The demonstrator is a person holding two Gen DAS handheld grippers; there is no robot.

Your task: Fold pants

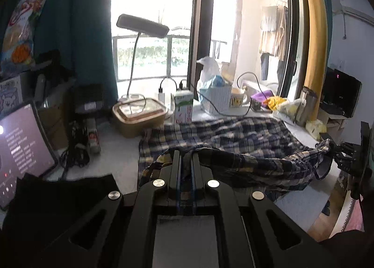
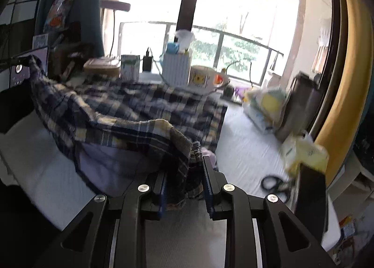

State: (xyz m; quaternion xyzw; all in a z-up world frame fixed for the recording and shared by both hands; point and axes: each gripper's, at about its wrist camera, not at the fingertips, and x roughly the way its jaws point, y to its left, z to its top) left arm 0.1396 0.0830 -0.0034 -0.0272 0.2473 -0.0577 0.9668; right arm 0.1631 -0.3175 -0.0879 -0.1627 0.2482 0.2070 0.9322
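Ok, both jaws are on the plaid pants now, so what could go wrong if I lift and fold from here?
1. The right gripper has only a bunched edge of the plaid pants between its jaws; it may slip out.
2. The far end lies against the mug and milk carton; dragging could tip them.
3. The cable trails beside the cloth and might snag.

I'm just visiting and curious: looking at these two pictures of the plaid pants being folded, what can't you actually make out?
- Tablet text, left wrist view: too small, cut by the edge.
- Pants, right wrist view: motion blur smears the pattern; the far hem is hidden behind the lifted fold.
- Right hand-held gripper: bunched cloth covers the pads, so a firm grip is unclear.
- Balcony, both views: washed out by glare.
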